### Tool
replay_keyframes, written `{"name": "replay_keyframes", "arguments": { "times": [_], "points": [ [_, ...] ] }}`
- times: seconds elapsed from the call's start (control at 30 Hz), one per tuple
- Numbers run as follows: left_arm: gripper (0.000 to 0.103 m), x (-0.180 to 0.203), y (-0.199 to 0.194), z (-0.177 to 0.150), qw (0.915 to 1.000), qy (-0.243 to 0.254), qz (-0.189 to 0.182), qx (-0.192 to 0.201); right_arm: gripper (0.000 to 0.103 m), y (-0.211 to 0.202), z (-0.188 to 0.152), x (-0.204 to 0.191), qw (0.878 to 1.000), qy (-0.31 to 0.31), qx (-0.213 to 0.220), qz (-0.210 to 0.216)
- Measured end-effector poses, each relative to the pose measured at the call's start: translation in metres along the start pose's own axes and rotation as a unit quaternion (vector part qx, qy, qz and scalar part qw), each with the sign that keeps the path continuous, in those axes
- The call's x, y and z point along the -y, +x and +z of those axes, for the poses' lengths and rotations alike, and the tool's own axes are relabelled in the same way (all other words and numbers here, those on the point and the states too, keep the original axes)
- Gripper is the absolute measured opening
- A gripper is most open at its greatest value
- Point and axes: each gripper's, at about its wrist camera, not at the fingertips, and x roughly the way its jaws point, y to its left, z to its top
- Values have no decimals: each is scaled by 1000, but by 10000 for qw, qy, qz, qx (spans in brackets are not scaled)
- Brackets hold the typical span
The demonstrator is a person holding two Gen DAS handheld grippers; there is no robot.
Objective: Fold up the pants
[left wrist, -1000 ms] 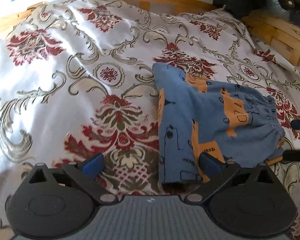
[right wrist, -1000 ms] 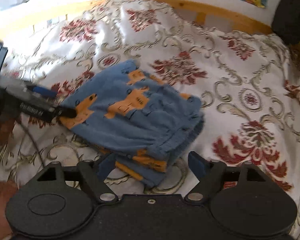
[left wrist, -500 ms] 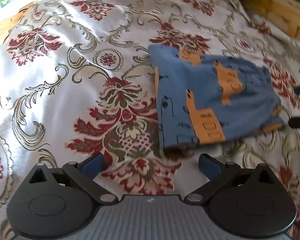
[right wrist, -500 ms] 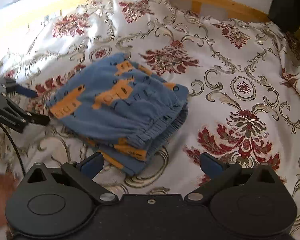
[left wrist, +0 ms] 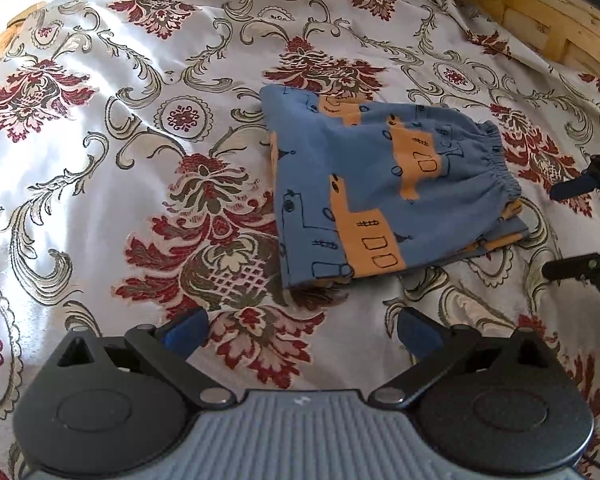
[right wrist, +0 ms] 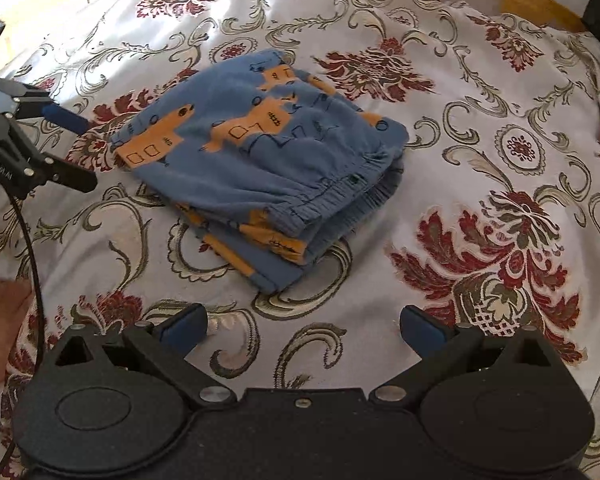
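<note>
Looking first through the left wrist camera, I see the pants [left wrist: 384, 196] lying folded into a compact blue and orange bundle on the flowered bedspread [left wrist: 140, 160], with the elastic waistband toward the right. The left gripper [left wrist: 302, 328] has its fingers wide apart and holds nothing; a bare strip of bedspread now lies between its tips and the near edge of the bundle. One second ago this same edge sat right between the blue pads, so the gripper has drawn back and let the cloth go. At the right border the tips of the right gripper [left wrist: 572, 228] are visible, also spread and apart from the pants. In the right wrist camera, the bundle [right wrist: 260, 168] shows several layers stacked, the waistband on top facing the camera. The right gripper [right wrist: 302, 328] is open and empty, and it also stands farther from the fabric than before. The left gripper [right wrist: 76, 152] appears at the left, near the far edge of the pants but not touching. A part of a hand [right wrist: 0, 308] is at the lower left. Since both claws have released and retreated, I judge the folding is finished or almost so.
</note>
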Motion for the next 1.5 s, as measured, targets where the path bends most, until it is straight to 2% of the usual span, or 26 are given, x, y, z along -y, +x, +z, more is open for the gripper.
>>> {"name": "replay_keyframes", "arguments": {
  "times": [0.2,0.37,0.57,0.67,0.77,0.87,0.97,1.07,1.13,1.2,1.23,1.33,1.4,1.5],
  "points": [
    [103,-1,-3,4,9999,-122,-70,-51,102,-4,1,3,9999,94,98,79],
    [103,-8,-7,15,9992,-323,-179,149,102,-13,3,22,9941,728,711,383],
    [103,-14,3,32,9974,-572,-276,351,102,-13,7,50,9730,1658,1519,529],
    [103,-16,11,37,9960,-699,-277,491,102,-5,14,61,9627,1855,1855,658],
    [103,-17,19,39,9947,-823,-326,531,102,11,26,76,9469,2095,2234,976],
    [103,-21,26,38,9930,-953,-450,540,102,32,33,92,9325,2390,2347,1352],
    [103,-26,31,35,9916,-1030,-598,511,102,49,41,99,9366,2359,2225,1330],
    [103,-28,34,31,9913,-997,-730,449,102,60,41,106,9248,2631,2308,1492],
    [103,-30,35,29,9908,-1003,-805,422,99,61,41,105,9251,2630,2281,1517],
    [103,-32,34,26,9900,-1050,-847,422,88,61,41,102,9303,2558,2214,1416],
    [103,-32,33,26,9895,-1068,-875,431,86,61,40,102,9308,2566,2203,1384],
    [102,-33,31,26,9889,-1082,-931,422,78,61,36,103,9254,2783,2208,1323],
    [99,-33,30,26,9884,-1084,-977,418,65,62,36,104,9235,2888,2175,1282],
    [93,-31,28,25,9879,-1084,-1029,413,54,64,36,102,9261,2913,2079,1199]
  ]
}}
